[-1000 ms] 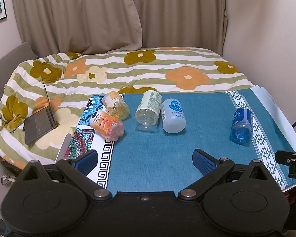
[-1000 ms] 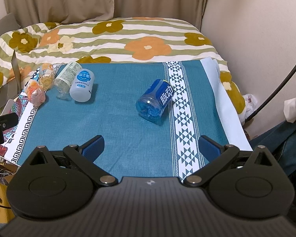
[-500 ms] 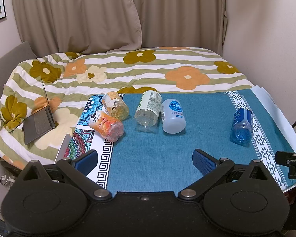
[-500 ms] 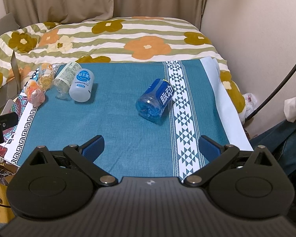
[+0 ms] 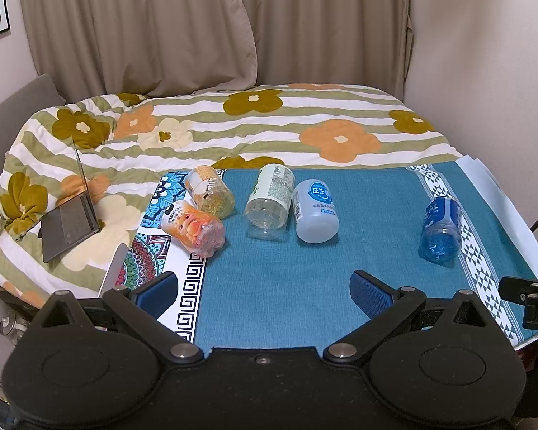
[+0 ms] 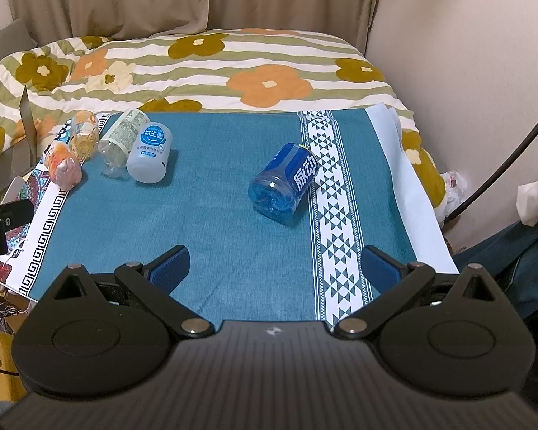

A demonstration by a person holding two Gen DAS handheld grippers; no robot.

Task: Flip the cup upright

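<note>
Cup, the blue one (image 6: 285,182), lay on its side on the teal cloth (image 6: 211,222), just beside the white patterned band, its rounded clear end turned toward you and well apart from the four others bunched at the far left. You had both pairs of tongs spread wide and holding nothing: the right tongs (image 6: 274,268) hung back over the near edge of the desk, almost in line with the cup, and the left tongs (image 5: 263,288) sat short of the group. It looked like thin see-through plastic with a glossy label, so you could expect it to be light, a little squashy and slick, and prone to rolling away on the cloth at the first nudge. Your best hold seemed to be across the labelled middle, pads on opposite sides of the barrel, with a gentle squeeze, not at the bulging end where they might skid off.
</note>
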